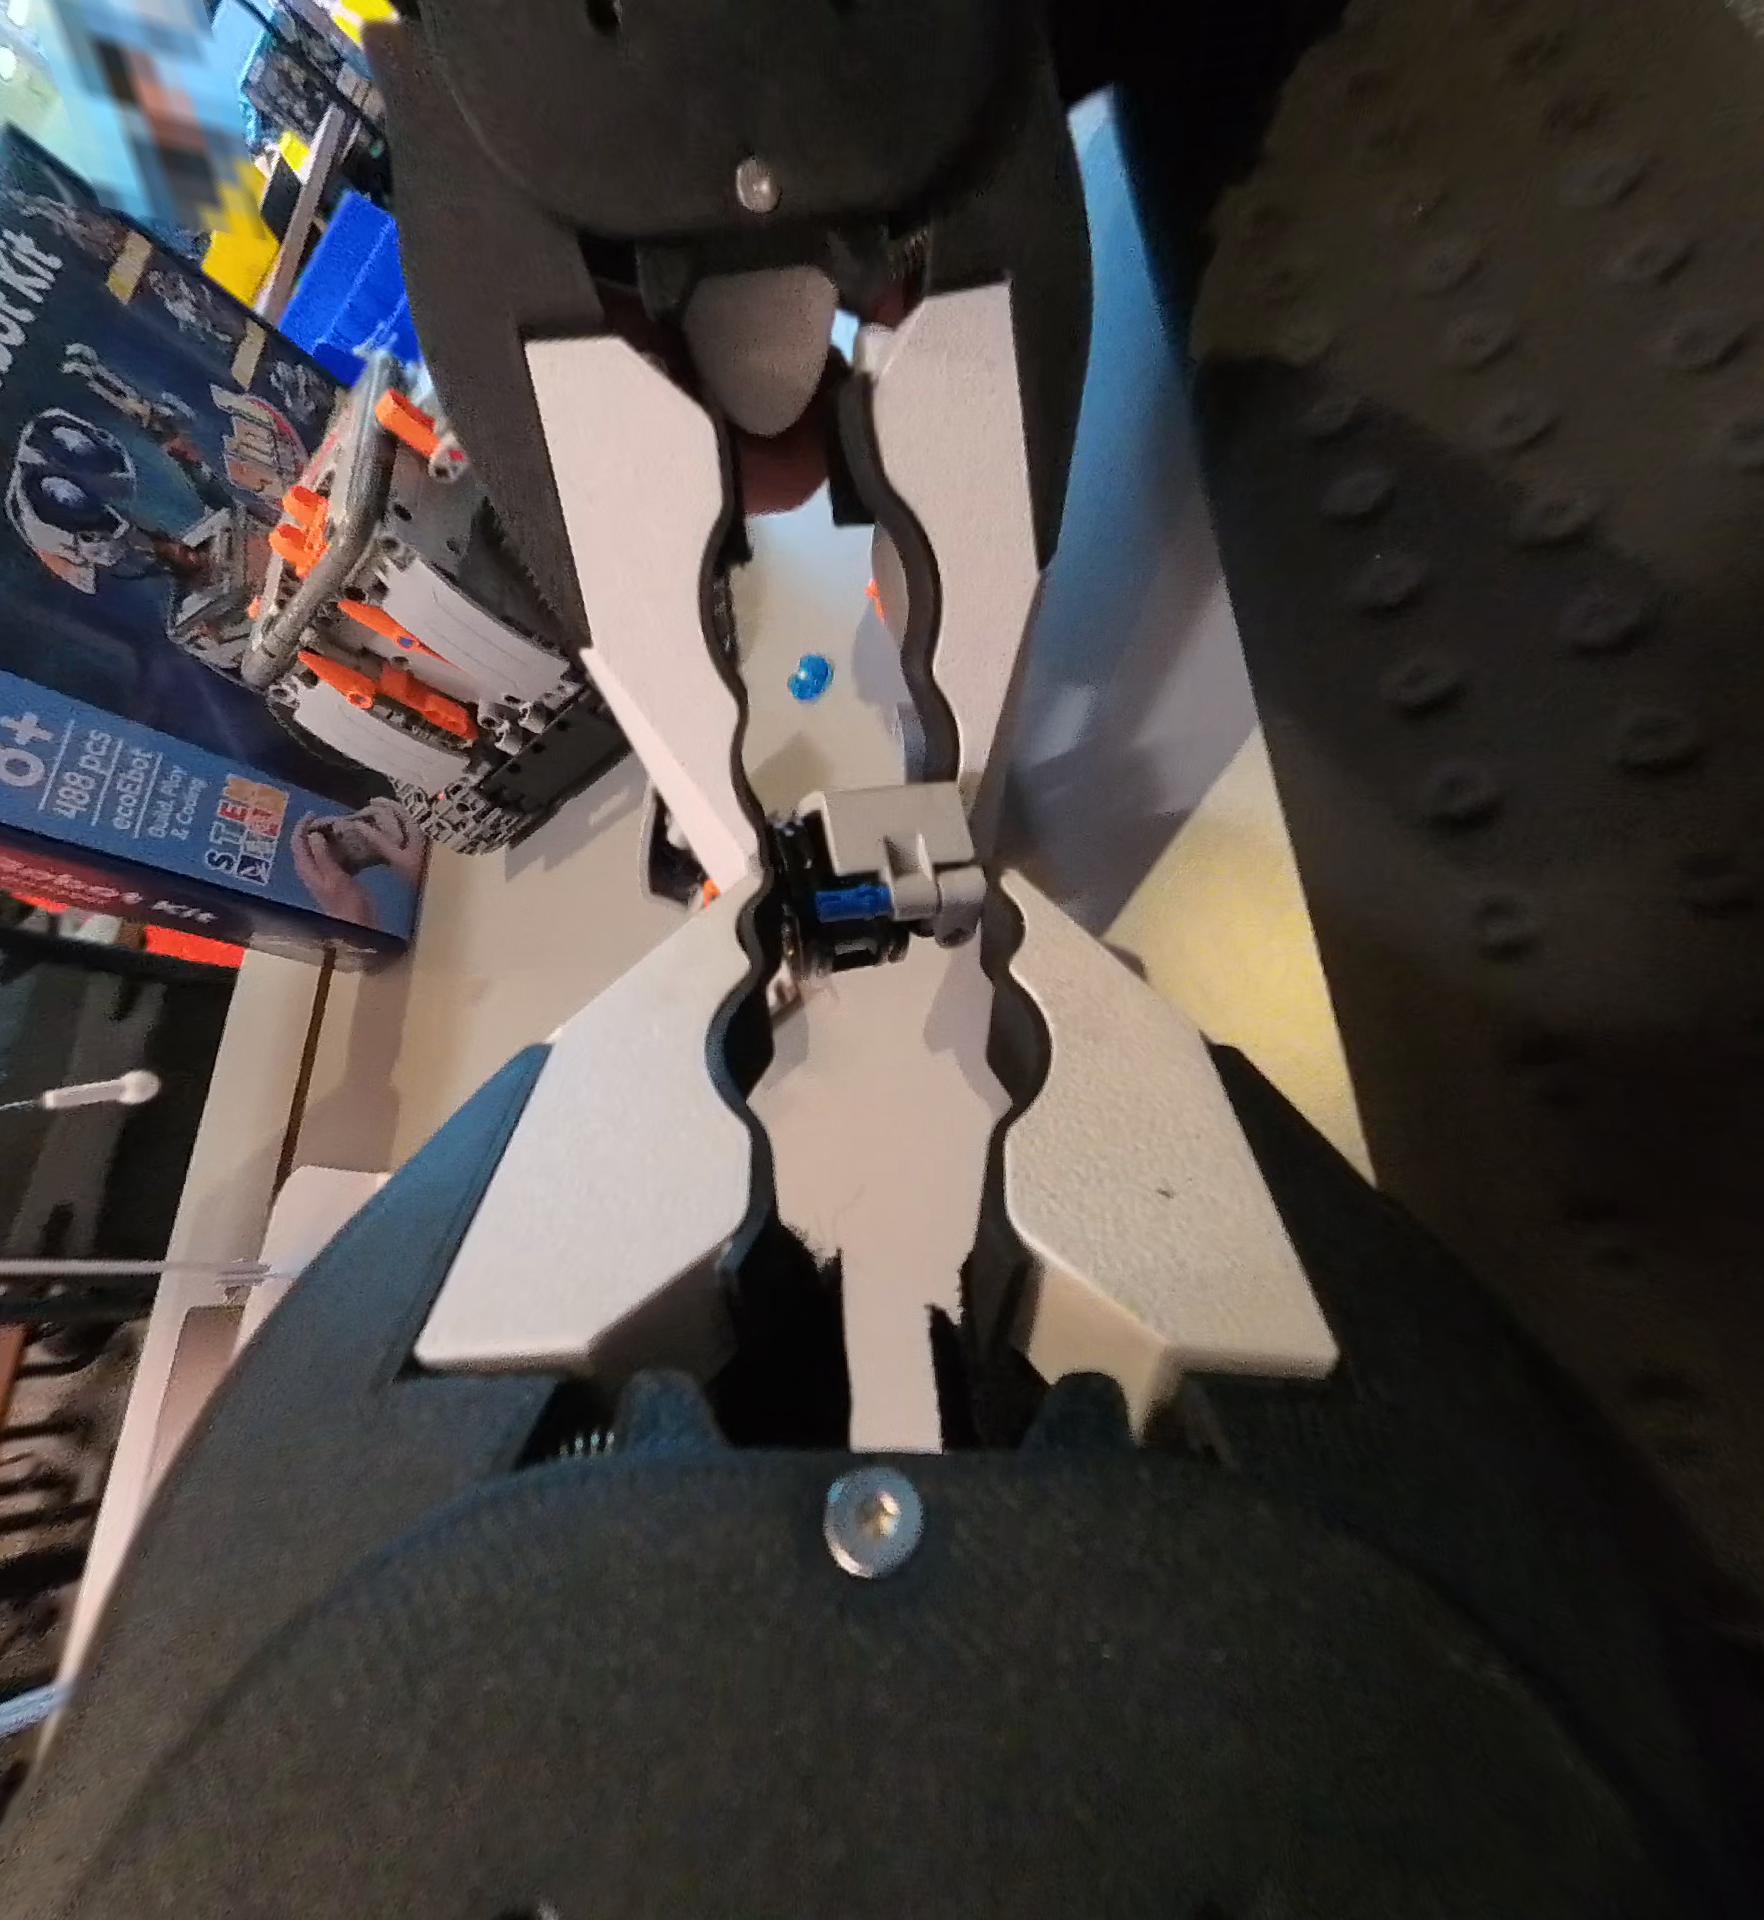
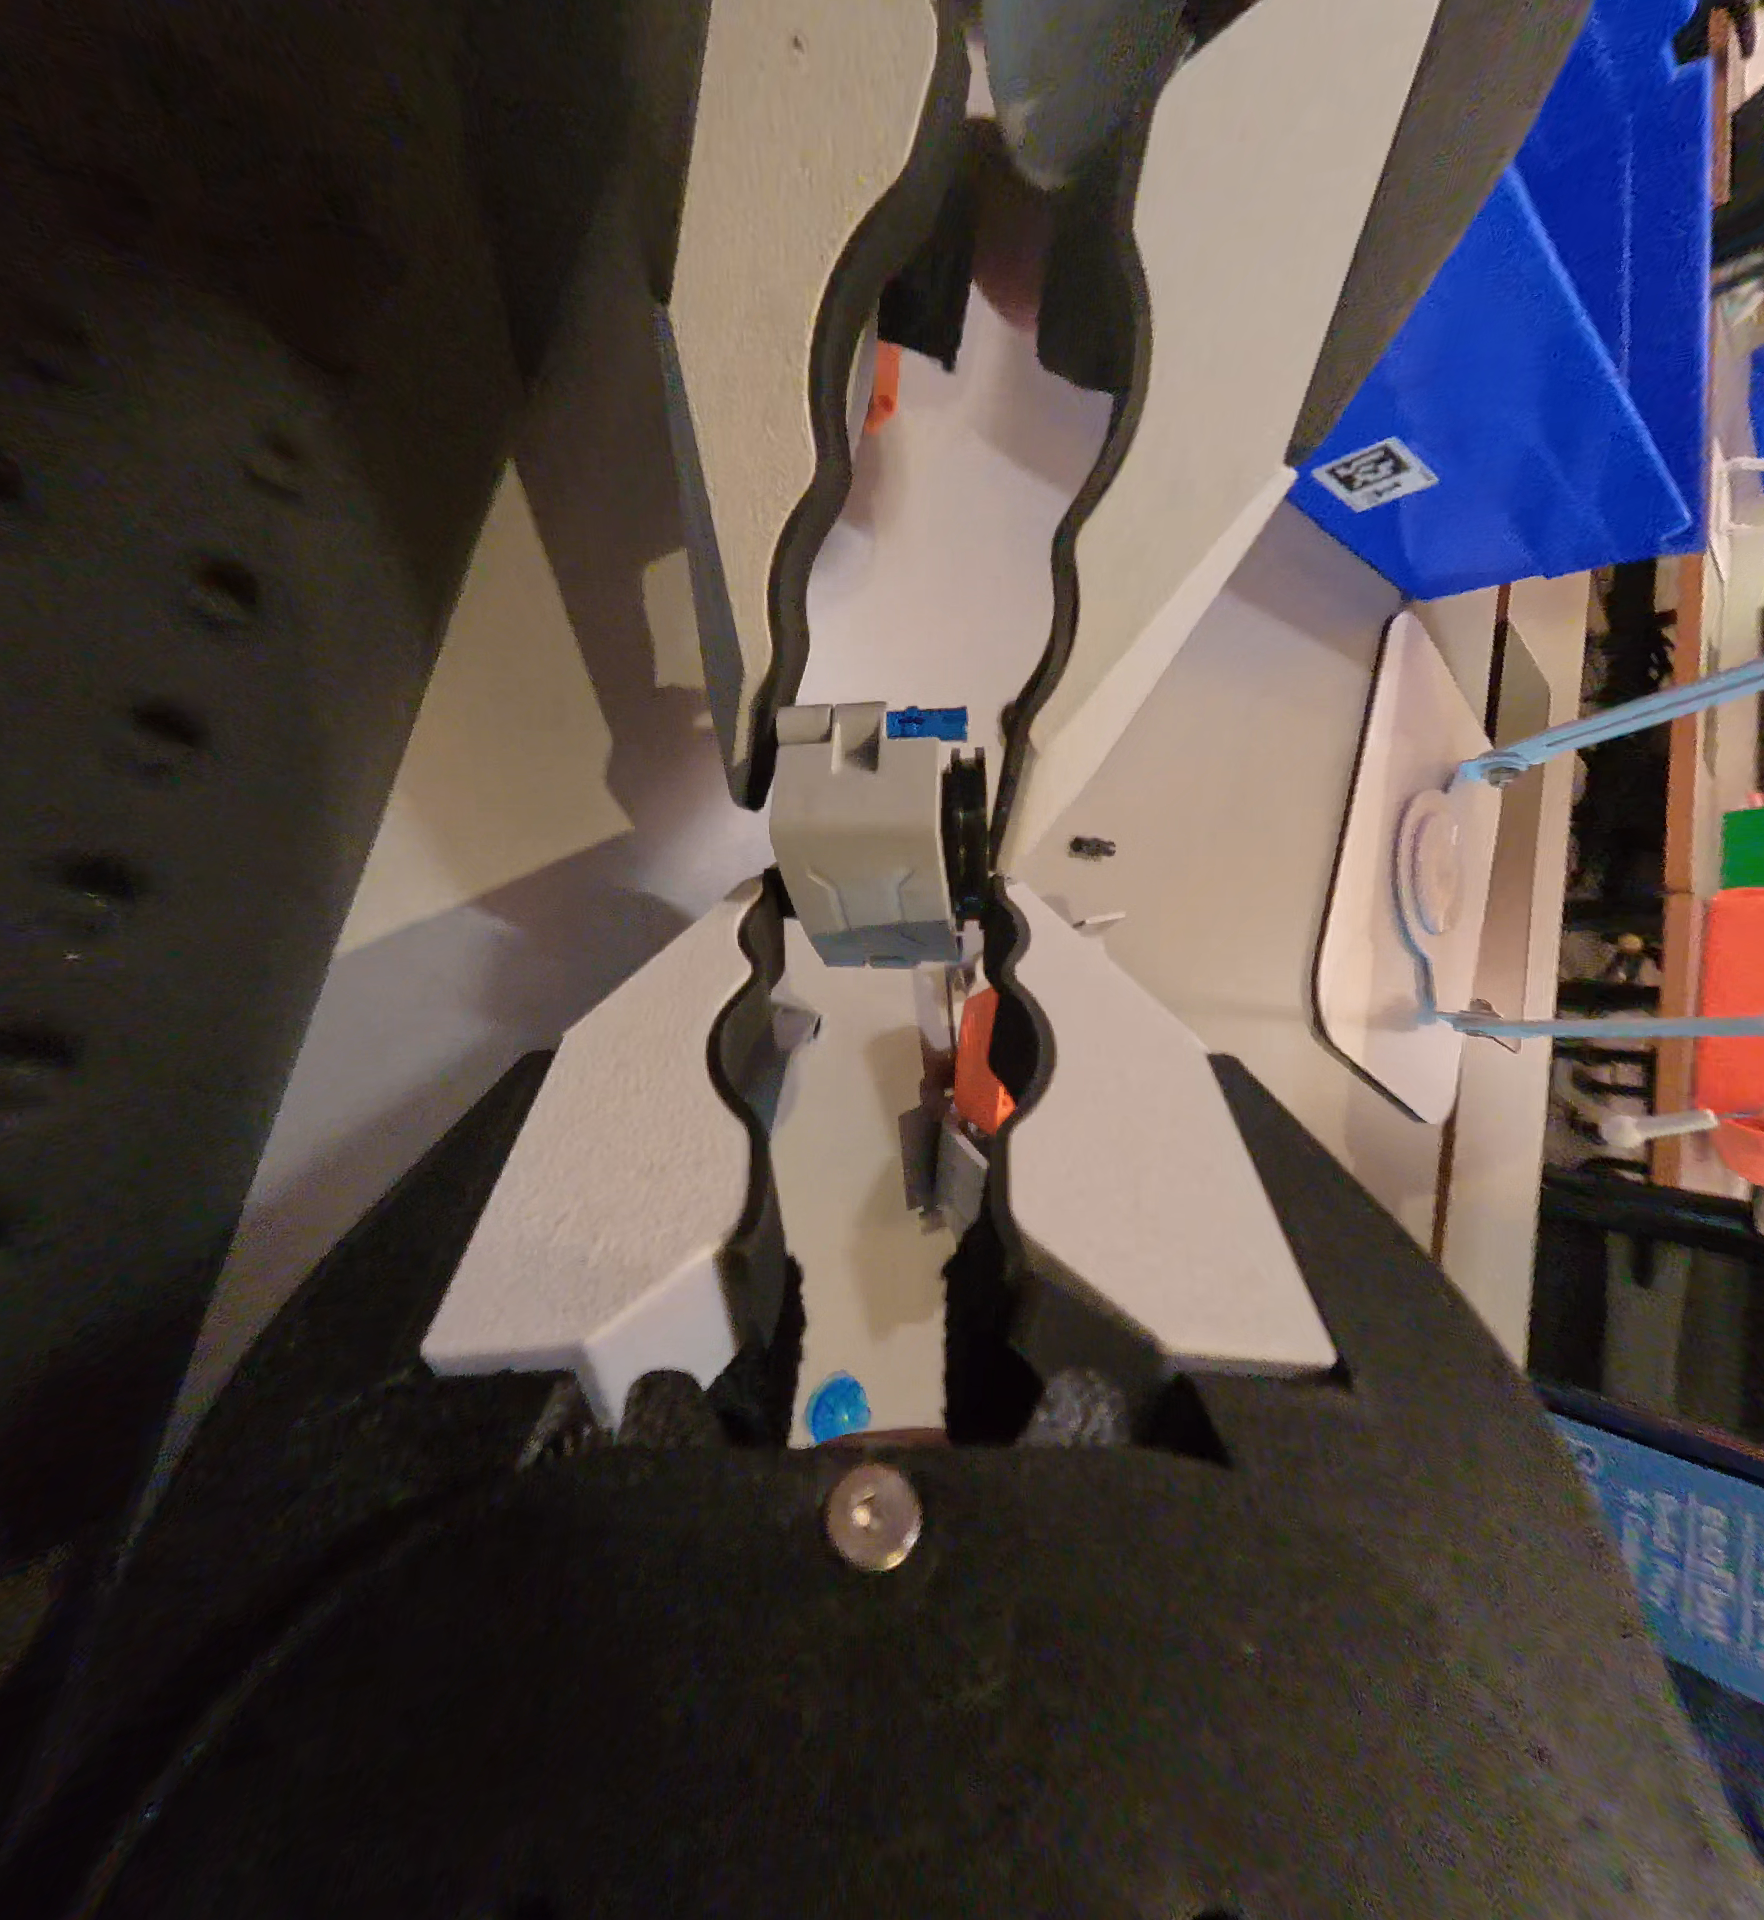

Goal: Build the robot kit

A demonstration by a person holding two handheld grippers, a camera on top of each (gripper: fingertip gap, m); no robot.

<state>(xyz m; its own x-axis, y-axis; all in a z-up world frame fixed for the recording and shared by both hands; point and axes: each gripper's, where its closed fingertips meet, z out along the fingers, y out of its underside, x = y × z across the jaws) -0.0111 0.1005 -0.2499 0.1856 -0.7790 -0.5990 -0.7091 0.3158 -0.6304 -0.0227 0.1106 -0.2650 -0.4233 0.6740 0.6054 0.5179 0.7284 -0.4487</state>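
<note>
White and matte, the surface [image 1: 504, 997] sits among cluttered shelving, with the two tools meeting tip to tip above it. The left gripper [image 1: 873, 904] has its jaws clamped on a small grey plastic building-block assembly with a blue pin and a black wheel-like disc [image 1: 883, 878]. The right gripper [image 2: 873, 862] comes from the opposite side with its jaws pressed on the same piece, so the assembly hangs braced between four wavy, black-edged white fingers. That head-on hold looks meant to steady it from both ends. The grey shell is smooth and boxy, the pin glossy.

Just beyond, a loose round translucent blue stud [image 1: 808, 675] lies on the surface. Small grey and orange plastic parts [image 2: 961, 1101] lie under the right gripper. Farther left stands a partly built grey, white and orange brick vehicle with a bent metal-look bar [image 1: 410, 644], resting against a dark blue printed cardboard kit box [image 1: 109, 582]. A bright blue plastic bin [image 2: 1543, 343] sits at the far side.
</note>
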